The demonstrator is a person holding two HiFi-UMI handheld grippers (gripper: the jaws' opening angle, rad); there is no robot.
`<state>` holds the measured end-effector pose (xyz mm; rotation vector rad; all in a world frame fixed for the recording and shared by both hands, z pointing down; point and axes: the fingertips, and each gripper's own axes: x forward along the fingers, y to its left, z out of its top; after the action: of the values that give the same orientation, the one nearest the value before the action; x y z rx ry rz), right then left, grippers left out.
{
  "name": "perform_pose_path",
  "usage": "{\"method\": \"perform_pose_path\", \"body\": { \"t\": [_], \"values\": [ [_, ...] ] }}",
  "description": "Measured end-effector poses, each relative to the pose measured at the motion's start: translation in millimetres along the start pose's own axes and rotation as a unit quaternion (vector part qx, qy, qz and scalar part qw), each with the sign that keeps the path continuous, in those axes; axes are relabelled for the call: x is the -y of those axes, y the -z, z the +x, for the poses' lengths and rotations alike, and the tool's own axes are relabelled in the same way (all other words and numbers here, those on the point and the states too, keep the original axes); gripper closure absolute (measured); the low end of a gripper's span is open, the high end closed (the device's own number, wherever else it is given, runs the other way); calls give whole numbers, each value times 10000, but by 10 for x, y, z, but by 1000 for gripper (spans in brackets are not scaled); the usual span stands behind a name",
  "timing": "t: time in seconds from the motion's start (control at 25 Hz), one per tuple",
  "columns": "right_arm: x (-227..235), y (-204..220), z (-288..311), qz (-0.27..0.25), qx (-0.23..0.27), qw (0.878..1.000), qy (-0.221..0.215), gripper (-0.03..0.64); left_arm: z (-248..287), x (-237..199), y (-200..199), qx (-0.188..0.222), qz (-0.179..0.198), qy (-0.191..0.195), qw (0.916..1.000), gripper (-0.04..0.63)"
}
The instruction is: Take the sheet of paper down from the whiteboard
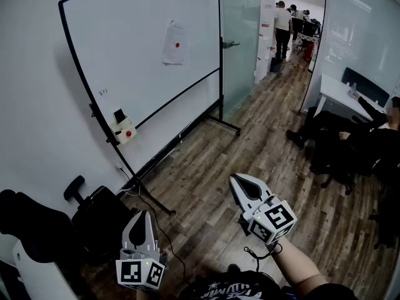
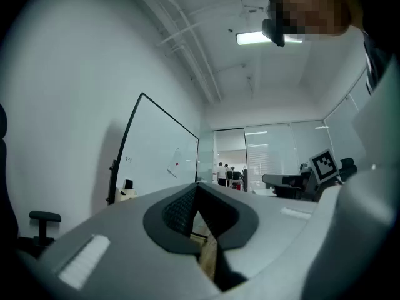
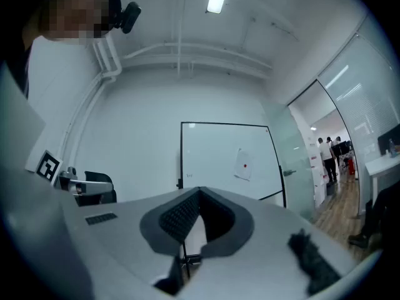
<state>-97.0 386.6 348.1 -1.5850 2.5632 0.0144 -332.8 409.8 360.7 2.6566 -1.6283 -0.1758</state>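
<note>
I carry my left gripper and right gripper low, jaws pressed together on nothing, since the sheet of paper hangs well ahead on the whiteboard, apparently pinned by a red magnet.

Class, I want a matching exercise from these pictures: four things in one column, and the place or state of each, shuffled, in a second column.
Column A
1. sheet of paper
2. left claw
3. seated person
4. small box

Column B
a. shut, holding nothing
b. at the head view's right, beside a white desk
c. high on the whiteboard, with a red dot on it
d. low at the whiteboard's left edge

Pairs: 1-c, 2-a, 3-b, 4-d
</note>
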Motion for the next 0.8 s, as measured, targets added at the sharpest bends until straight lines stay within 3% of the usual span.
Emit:
{"method": "perform_pose_path", "body": {
  "t": [0.48, 0.8],
  "values": [
    [273, 81, -212, 88, -111, 9999, 42, 603, 188, 343, 75, -138, 50, 61, 9999, 588],
    [614, 133, -556, 298, -105, 9995, 9, 603, 315, 844, 153, -117, 162, 175, 9996, 588]
  ]
}}
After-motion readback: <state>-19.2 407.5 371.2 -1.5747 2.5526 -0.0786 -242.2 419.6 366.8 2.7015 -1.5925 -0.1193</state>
